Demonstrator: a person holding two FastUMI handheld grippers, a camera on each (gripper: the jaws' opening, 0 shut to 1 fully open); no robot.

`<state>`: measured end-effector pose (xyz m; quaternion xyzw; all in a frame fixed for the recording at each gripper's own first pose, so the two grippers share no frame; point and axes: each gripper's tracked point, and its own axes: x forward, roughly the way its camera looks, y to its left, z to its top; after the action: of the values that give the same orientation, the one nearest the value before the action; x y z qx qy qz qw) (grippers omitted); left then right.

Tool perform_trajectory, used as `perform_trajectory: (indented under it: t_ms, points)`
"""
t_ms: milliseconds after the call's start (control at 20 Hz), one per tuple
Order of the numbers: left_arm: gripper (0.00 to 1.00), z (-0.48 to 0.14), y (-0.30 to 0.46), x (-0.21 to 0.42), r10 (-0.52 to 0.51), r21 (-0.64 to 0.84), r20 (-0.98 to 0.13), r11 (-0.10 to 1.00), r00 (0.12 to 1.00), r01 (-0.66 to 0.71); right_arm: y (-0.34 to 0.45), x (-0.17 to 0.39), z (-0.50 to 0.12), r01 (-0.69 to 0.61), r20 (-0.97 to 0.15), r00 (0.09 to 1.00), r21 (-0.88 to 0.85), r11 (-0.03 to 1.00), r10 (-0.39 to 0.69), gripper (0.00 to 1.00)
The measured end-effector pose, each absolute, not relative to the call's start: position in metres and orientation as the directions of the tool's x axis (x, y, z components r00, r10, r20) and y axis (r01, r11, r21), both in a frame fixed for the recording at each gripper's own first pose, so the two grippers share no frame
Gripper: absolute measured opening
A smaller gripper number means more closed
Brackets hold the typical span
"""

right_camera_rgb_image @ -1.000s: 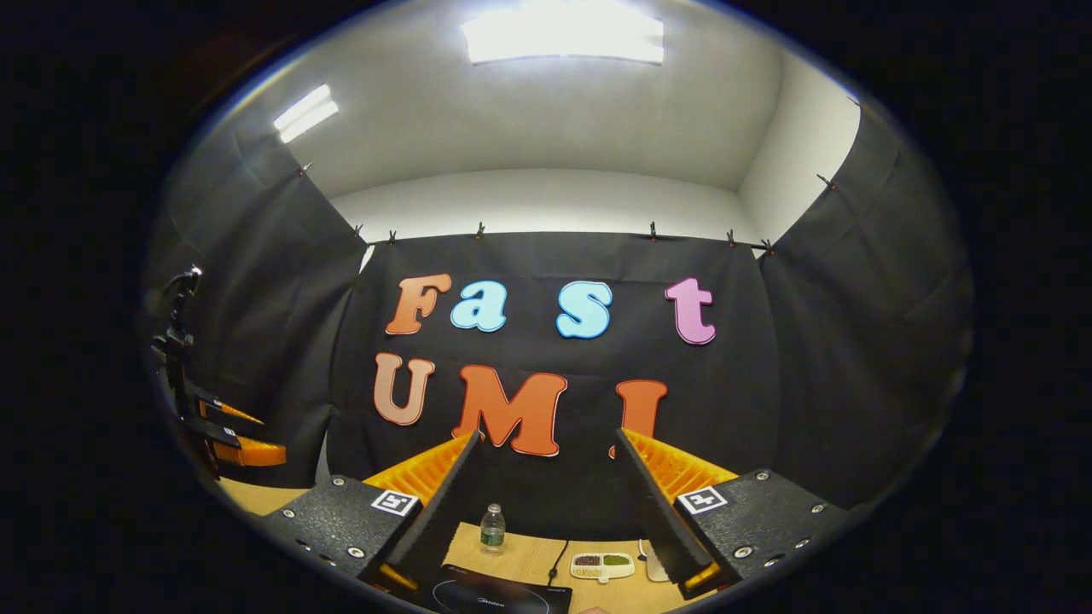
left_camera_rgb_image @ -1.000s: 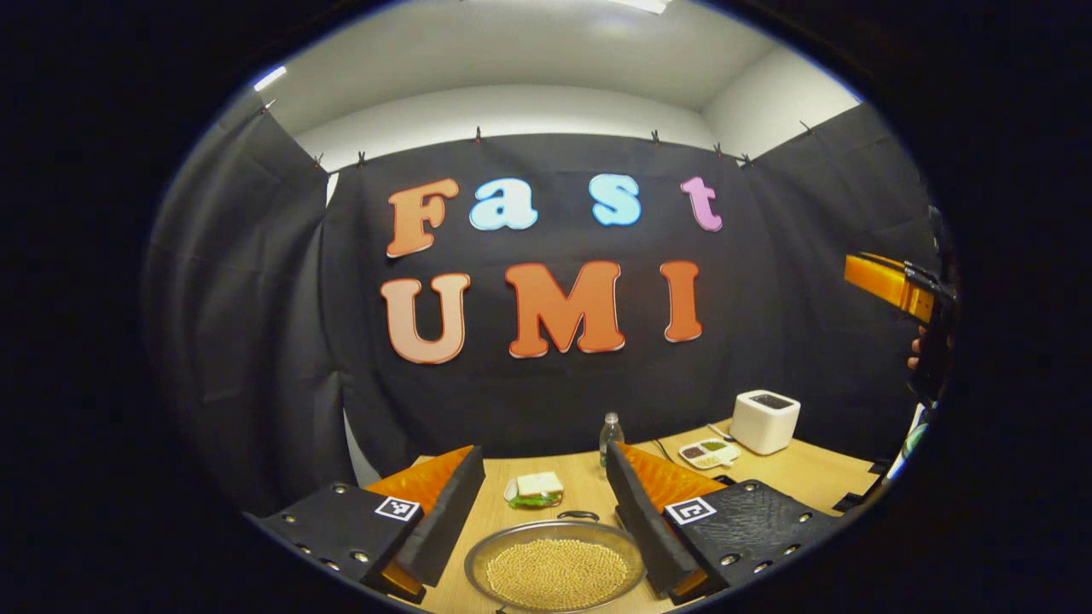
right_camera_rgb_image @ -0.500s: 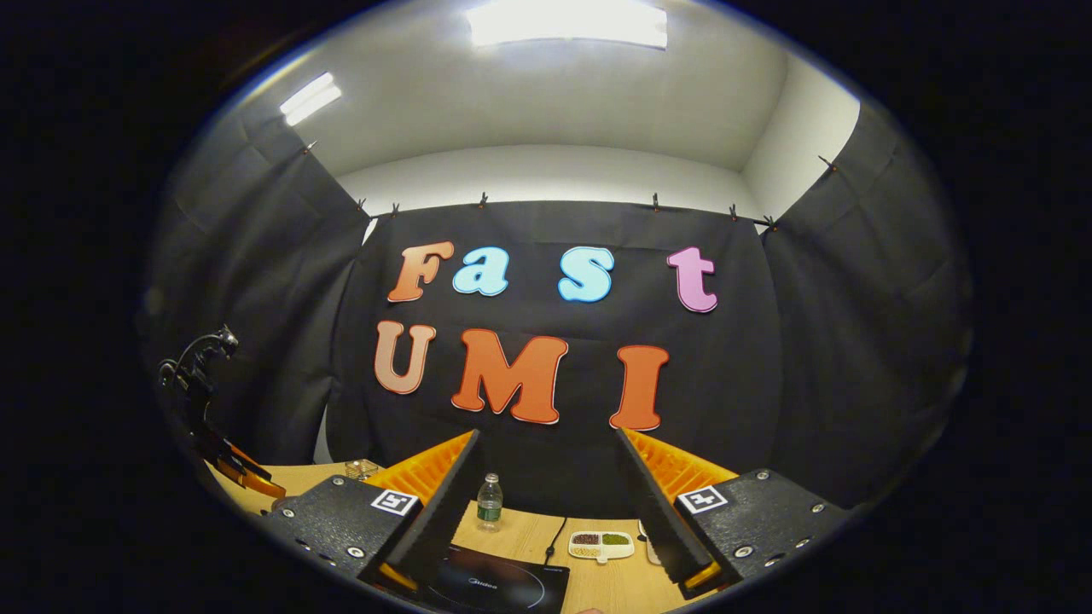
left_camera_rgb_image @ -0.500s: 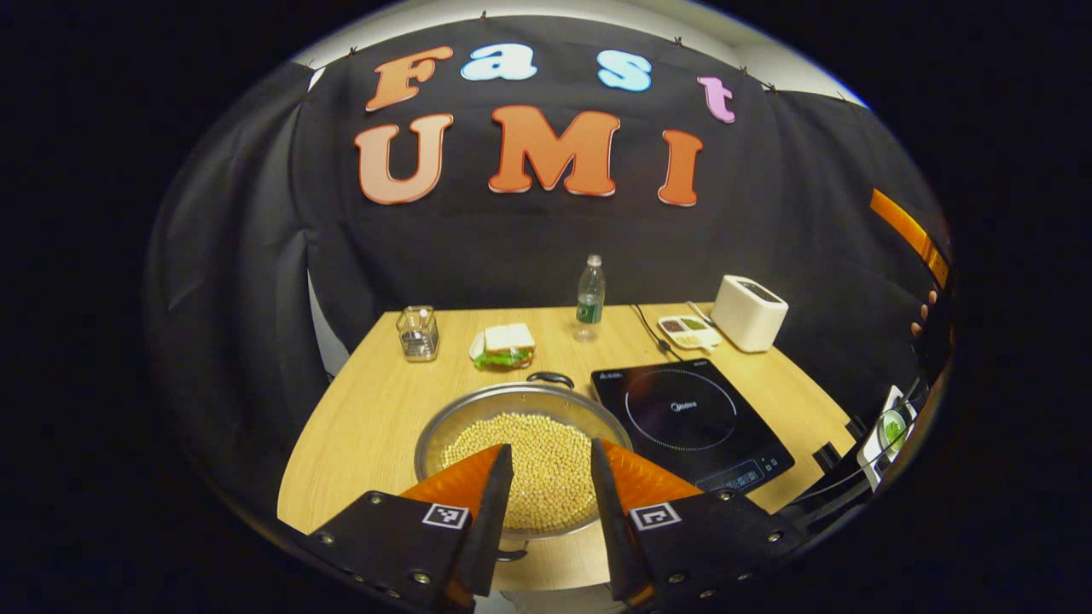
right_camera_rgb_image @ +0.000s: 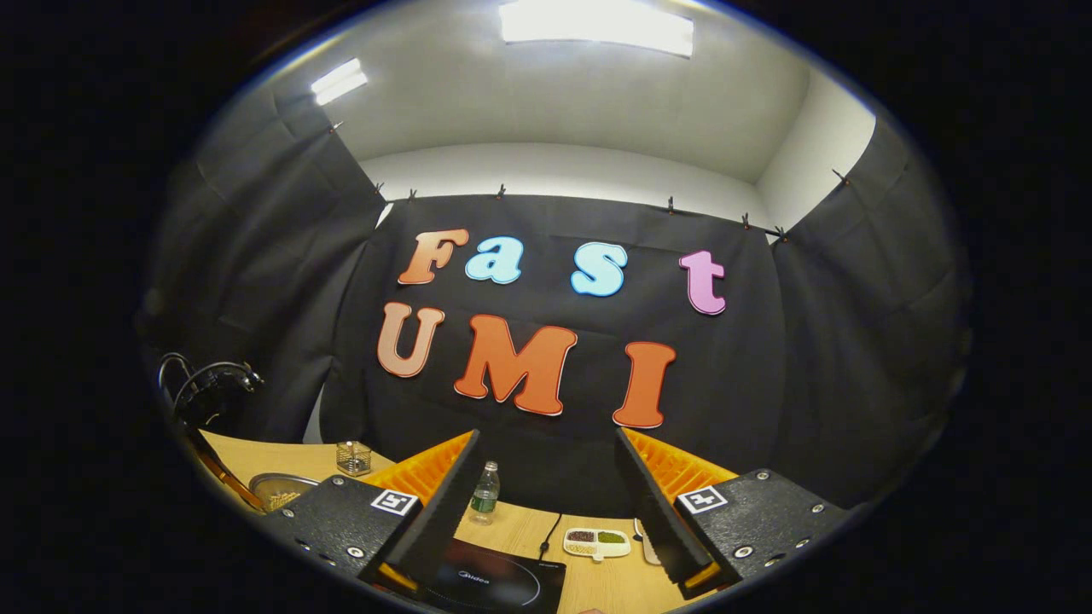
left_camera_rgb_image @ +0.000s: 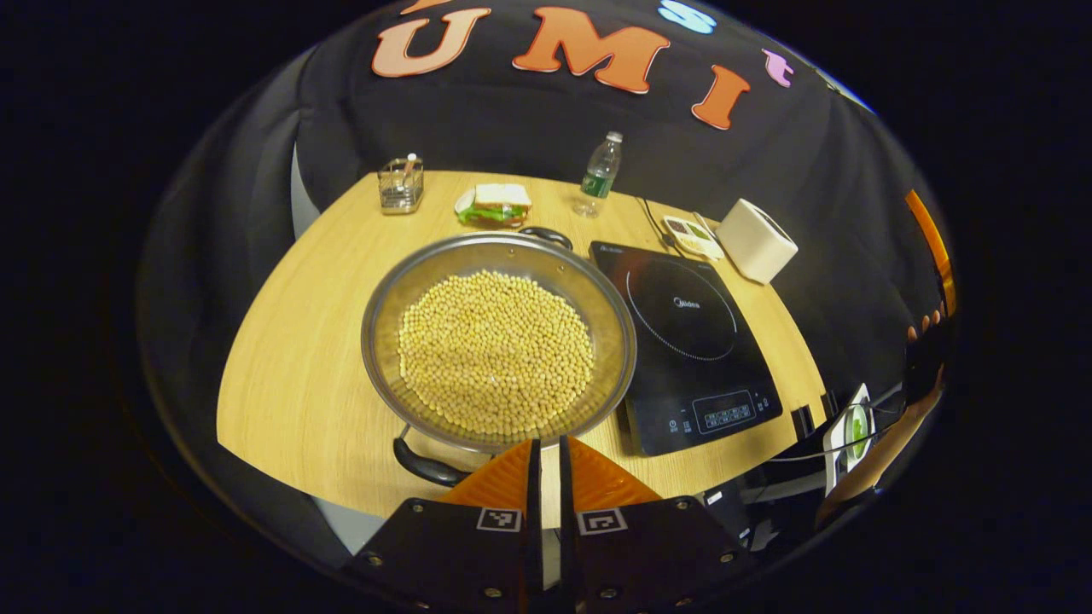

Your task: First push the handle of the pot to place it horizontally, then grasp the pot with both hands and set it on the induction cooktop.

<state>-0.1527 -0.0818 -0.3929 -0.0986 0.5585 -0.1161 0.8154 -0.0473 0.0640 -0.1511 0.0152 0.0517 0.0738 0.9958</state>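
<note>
- Pot sits on the wooden table, just left of the induction cooktop, rim nearly touching its edge; not on it yet.
- Wide, shallow, shiny metal pan, carrying a heap of yellow beans. Two dark loop handles: near handle at the front-left, far handle at the back. So I judge the handles run front-to-back, not horizontal.
- Step in hand, my guess: the handle push, first part of the task, not begun.
- Left gripper hangs just off the near rim, fingers closed to a thin slit, nothing between them. No contact with the handle that I can see.
- Next move needs the closed tips set against the near handle and swept sideways to spin the pot; go slow, beans may spill.
- Right gripper is wide apart, empty, held high over the cooktop's back edge, well away from the pot.
- Beyond: water bottle, sandwich, small glass jar, white box.
</note>
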Motion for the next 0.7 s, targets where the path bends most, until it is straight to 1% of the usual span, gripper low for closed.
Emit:
perform_trajectory:
  t_ms: [100, 150, 450, 550, 600, 650, 700]
  points:
    - [0.07, -0.403, -0.080, -0.160, -0.295, -0.288, -0.901, 0.955, 0.317, 0.071, 0.067, -0.048, -0.159, -0.144, -0.112, 0.983, 0.036, 0.989, 0.147, 0.95]
    - [0.04, -0.408, -0.079, -0.162, -0.289, -0.284, -0.907, 0.957, 0.306, 0.063, 0.068, -0.048, -0.163, -0.143, -0.120, 0.982, 0.036, 0.989, 0.146, 0.95]
    - [0.04, -0.439, -0.063, -0.174, -0.250, -0.251, -0.938, 0.968, 0.238, 0.027, 0.074, -0.048, -0.180, -0.143, -0.134, 0.980, 0.026, 0.989, 0.145, 0.95]
    - [0.02, -0.442, -0.065, -0.175, -0.266, -0.270, -0.938, 0.963, 0.221, 0.014, 0.076, -0.049, -0.189, -0.141, -0.148, 0.979, 0.026, 0.990, 0.143, 0.95]
    - [0.07, -0.442, -0.064, -0.174, -0.271, -0.275, -0.937, 0.961, 0.221, 0.014, 0.077, -0.049, -0.193, -0.140, -0.157, 0.977, 0.027, 0.990, 0.143, 0.95]
    - [0.01, -0.444, -0.063, -0.173, -0.273, -0.277, -0.936, 0.961, 0.221, 0.014, 0.078, -0.048, -0.196, -0.140, -0.166, 0.976, 0.026, 0.990, 0.143, 0.95]
    - [0.01, -0.444, -0.061, -0.172, -0.272, -0.276, -0.937, 0.961, 0.217, 0.013, 0.078, -0.047, -0.200, -0.138, -0.175, 0.975, 0.026, 0.990, 0.140, 0.95]
